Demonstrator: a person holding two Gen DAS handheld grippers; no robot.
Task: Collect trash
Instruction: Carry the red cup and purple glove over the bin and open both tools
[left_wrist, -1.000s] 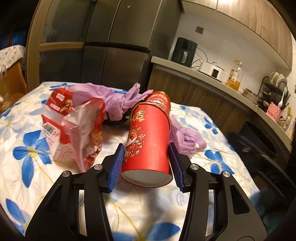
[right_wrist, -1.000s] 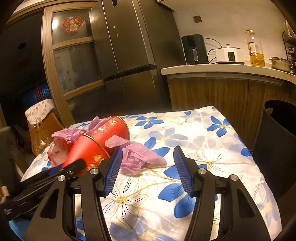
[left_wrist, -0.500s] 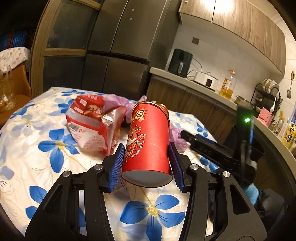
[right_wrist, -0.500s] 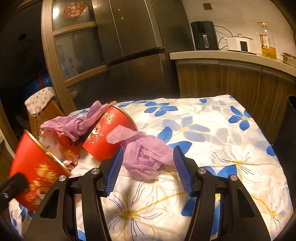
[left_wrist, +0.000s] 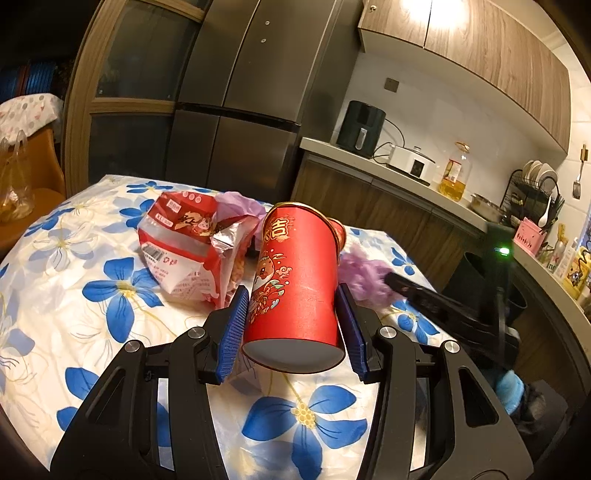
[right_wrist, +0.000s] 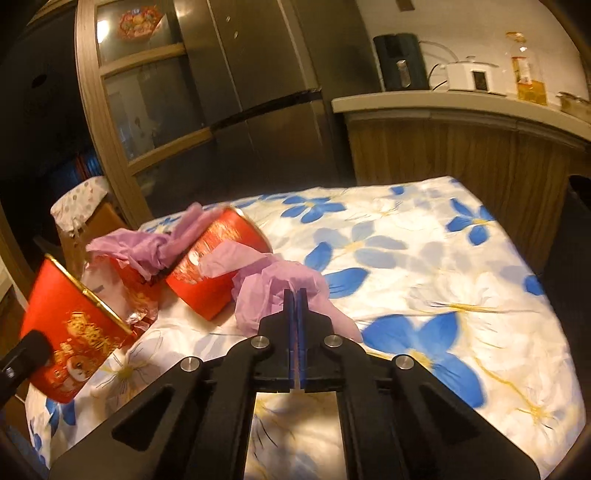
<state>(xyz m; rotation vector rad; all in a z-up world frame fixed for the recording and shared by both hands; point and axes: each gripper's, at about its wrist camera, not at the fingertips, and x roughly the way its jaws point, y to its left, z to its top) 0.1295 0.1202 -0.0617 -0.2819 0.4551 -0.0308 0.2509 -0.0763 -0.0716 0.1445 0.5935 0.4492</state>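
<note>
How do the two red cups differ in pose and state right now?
The held cup is off the table, clamped in the left claw; the other cup lies on its side on the tablecloth. Nothing covers the held cup, while purple gloves are draped against the lying cup. Both are red with gold print and a gold rim.

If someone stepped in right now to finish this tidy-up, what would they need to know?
Left gripper: jaws clamped on a red paper cup, lifted off the floral tablecloth.
Right gripper: jaws shut on a crumpled purple plastic glove.
On the table: a second red cup on its side, a red snack bag, another purple glove.
Nothing is shown binned yet; all of it remains to drop in the trash.
</note>
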